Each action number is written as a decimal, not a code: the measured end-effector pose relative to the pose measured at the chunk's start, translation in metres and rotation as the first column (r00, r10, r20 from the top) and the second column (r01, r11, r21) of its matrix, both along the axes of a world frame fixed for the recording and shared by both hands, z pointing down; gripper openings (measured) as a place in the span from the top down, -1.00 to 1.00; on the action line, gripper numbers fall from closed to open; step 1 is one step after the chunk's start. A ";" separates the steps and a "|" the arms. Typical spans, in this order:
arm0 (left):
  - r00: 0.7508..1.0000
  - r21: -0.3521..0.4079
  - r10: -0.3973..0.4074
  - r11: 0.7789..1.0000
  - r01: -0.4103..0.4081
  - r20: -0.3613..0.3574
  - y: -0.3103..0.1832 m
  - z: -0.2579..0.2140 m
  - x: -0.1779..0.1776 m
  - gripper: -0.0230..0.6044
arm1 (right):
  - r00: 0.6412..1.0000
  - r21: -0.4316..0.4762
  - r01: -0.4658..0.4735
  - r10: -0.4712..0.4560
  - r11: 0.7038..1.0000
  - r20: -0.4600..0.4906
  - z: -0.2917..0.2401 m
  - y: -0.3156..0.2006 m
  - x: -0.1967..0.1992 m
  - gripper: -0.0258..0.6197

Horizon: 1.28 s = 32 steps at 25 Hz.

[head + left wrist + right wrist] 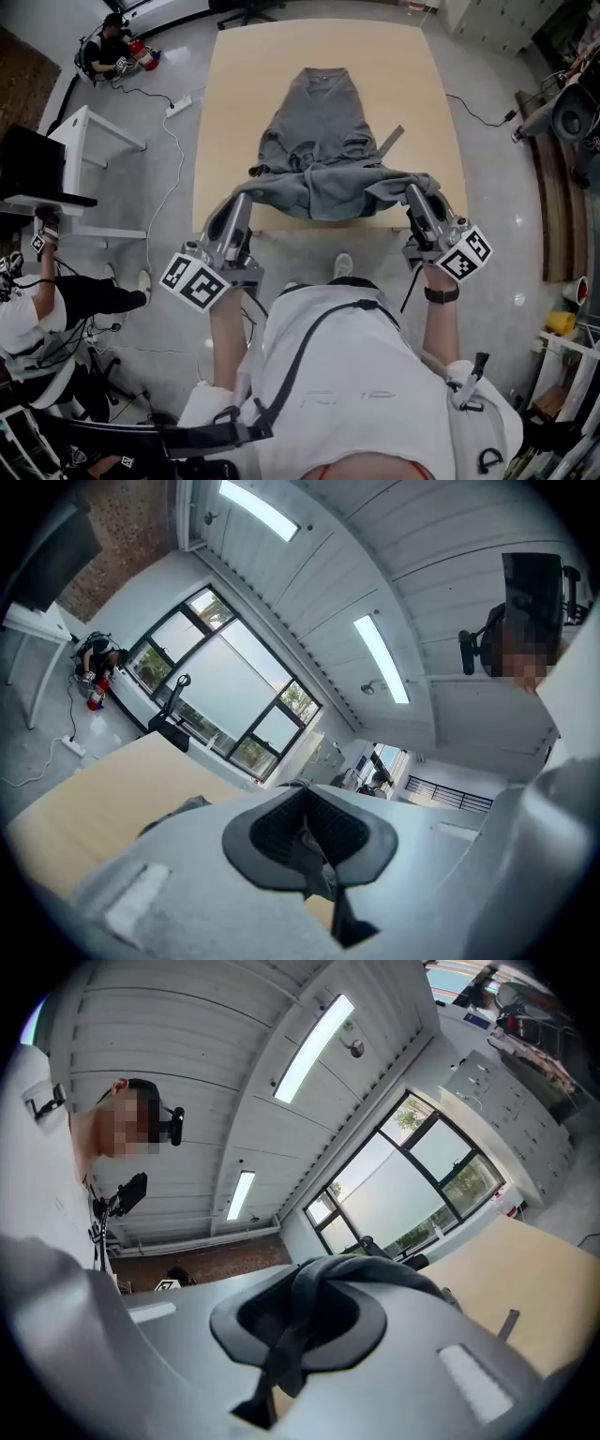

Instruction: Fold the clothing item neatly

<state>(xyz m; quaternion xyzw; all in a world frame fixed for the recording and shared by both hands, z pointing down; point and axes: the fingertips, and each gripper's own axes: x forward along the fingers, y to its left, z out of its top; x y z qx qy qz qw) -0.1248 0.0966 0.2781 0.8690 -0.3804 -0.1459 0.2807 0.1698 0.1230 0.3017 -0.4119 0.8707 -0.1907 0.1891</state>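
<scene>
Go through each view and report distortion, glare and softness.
Head view: evenly lit and sharp on the grey fabric garment and pale wooden table, edges bowed, sheen on the glossy grey floor. Left gripper view: heavy fisheye, dark corners, white ceiling light strip blown out, left gripper soft. Right gripper view: same fisheye and vignette, bright window washed out, right gripper soft.

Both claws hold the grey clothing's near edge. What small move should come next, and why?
I would probably carry the lifted edge forward, toward the far end. The left gripper and right gripper are each shut on the near edge of the grey garment, held above the table, while its far half lies flat.
</scene>
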 end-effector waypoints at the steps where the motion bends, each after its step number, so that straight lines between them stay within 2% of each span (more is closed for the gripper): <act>1: 1.000 0.009 -0.004 1.000 0.003 0.008 -0.002 -0.002 0.005 0.88 | 1.000 0.013 0.011 -0.011 1.000 0.004 -0.004 -0.003 0.001 0.86; 5: 0.997 0.056 -0.045 0.998 0.042 0.056 -0.013 -0.019 0.024 0.88 | 0.998 0.053 0.051 -0.052 0.997 0.022 -0.021 -0.020 0.006 0.86; 8: 0.994 0.094 -0.081 0.993 0.075 0.067 -0.030 -0.038 0.031 0.88 | 0.997 0.071 0.053 -0.057 0.996 0.050 -0.038 -0.041 0.016 0.86; 11: 0.992 0.123 -0.086 0.990 0.074 0.097 -0.053 -0.053 0.039 0.88 | 0.995 0.013 0.031 -0.032 0.999 0.092 -0.048 -0.066 0.029 0.86; 14: 0.988 0.153 -0.082 0.986 0.061 0.134 -0.082 -0.062 0.040 0.88 | 0.996 -0.028 0.012 -0.009 1.000 0.084 -0.056 -0.094 0.032 0.86; 17: 0.985 0.169 -0.090 0.983 0.065 0.145 -0.115 -0.070 0.033 0.88 | 0.999 -0.032 -0.018 0.019 0.999 0.031 -0.062 -0.126 0.030 0.86; 19: 0.984 0.170 -0.088 0.984 0.062 0.152 -0.141 -0.071 0.030 0.88 | 0.996 -0.022 -0.038 0.037 0.999 -0.082 -0.064 -0.147 0.025 0.86; 22: 0.985 0.158 -0.083 0.986 0.058 0.154 -0.190 -0.064 0.020 0.88 | 0.960 -0.012 -0.040 0.035 0.999 -0.279 -0.063 -0.181 0.011 0.85; 24: 0.985 0.151 -0.077 0.987 0.054 0.155 -0.224 -0.057 0.014 0.88 | 0.937 -0.026 -0.042 0.030 0.999 -0.347 -0.057 -0.207 0.003 0.85; 28: 0.983 0.107 -0.049 0.994 0.030 0.178 -0.286 -0.037 0.011 0.88 | 0.939 -0.119 -0.071 0.026 0.990 -0.343 -0.035 -0.256 0.005 0.85; 32: 0.980 0.012 -0.007 1.000 0.005 0.201 -0.344 0.002 0.013 0.88 | 0.956 -0.254 -0.096 0.018 0.963 -0.293 0.007 -0.312 0.014 0.85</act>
